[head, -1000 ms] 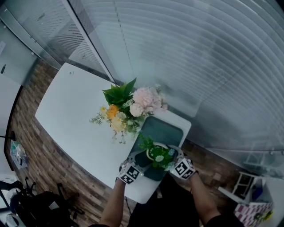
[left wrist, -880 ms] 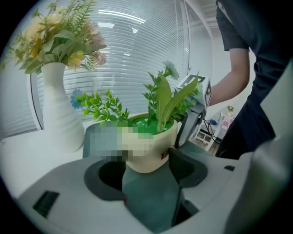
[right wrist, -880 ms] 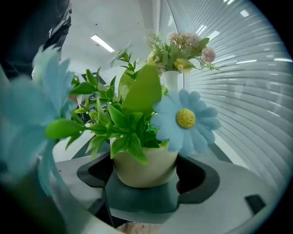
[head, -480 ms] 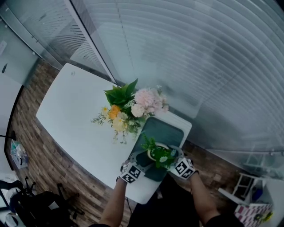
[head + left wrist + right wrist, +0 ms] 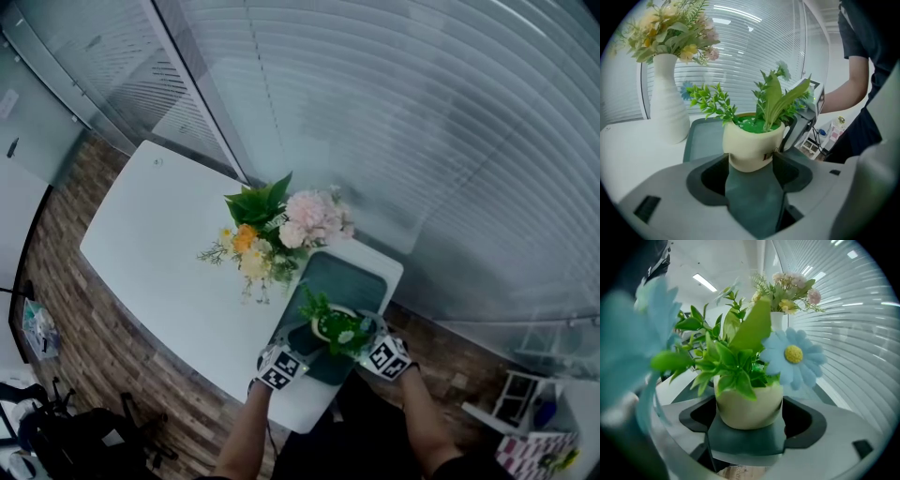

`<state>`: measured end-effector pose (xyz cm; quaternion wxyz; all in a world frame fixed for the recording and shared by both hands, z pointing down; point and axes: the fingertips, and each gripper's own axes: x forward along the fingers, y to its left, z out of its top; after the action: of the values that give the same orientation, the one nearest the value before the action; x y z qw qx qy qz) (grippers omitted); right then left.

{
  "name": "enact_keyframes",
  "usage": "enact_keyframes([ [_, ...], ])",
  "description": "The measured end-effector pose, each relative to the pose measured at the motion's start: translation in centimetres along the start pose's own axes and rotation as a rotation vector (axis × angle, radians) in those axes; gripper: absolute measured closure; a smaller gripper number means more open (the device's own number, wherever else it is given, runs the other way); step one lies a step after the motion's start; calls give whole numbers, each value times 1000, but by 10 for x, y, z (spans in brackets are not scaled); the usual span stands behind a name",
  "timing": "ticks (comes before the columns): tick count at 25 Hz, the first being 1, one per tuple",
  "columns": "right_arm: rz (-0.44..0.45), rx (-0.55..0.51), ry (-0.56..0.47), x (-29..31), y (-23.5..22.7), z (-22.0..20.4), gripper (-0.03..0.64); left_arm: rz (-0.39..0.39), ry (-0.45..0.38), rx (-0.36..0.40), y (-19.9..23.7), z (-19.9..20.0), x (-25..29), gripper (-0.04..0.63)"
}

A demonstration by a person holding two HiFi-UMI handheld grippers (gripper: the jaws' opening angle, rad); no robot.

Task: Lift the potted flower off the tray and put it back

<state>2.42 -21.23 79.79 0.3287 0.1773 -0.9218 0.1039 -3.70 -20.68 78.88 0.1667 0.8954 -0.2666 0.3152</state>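
1. Head view: A white table [image 5: 141,234] carries a vase [image 5: 277,230] of flowers and, just beside it, a dark tray [image 5: 352,277]. The pot [image 5: 339,326] is at the tray's near end. The left tongs [image 5: 302,339] and right tongs [image 5: 371,339] close in on it from opposite sides.
2. Left gripper view: The left tongs [image 5: 751,160] are clamped on the cream pot [image 5: 750,143], one jaw against each side. The tray [image 5: 705,138] lies under it; whether the base touches it is unclear. The vase [image 5: 665,108] stands to the left on the table [image 5: 628,150], and the right tongs [image 5: 806,110] show behind the pot.
3. Right gripper view: The right tongs [image 5: 749,411] grip the pot [image 5: 749,404] likewise, above the tray [image 5: 745,439] edge. A blue daisy [image 5: 793,357] rises from the pot, with the vase [image 5: 778,319] behind.
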Motion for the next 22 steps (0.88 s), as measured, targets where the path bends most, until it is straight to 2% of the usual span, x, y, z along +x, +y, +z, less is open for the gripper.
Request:
enact_keyframes([
  [3, 9, 13, -9, -5, -1, 1, 209, 35, -26, -26, 4, -1, -6, 305],
  [6, -18, 21, -27, -13, 0, 4, 209, 60, -82, -63, 4, 5, -20, 305],
  [8, -35, 24, -16, -24, 0, 5, 209, 90, -104, -61, 4, 9, -30, 305],
  [13, -146, 75, -72, -55, -11, 5, 209, 181, -195, -87, 10, 23, -60, 305],
  [17, -195, 120, -95, -82, -12, 0, 209, 232, -266, -110, 5, 33, -86, 305],
  [22, -245, 116, -144, -104, -6, 11, 209, 274, -334, -121, -1, 33, -110, 305],
])
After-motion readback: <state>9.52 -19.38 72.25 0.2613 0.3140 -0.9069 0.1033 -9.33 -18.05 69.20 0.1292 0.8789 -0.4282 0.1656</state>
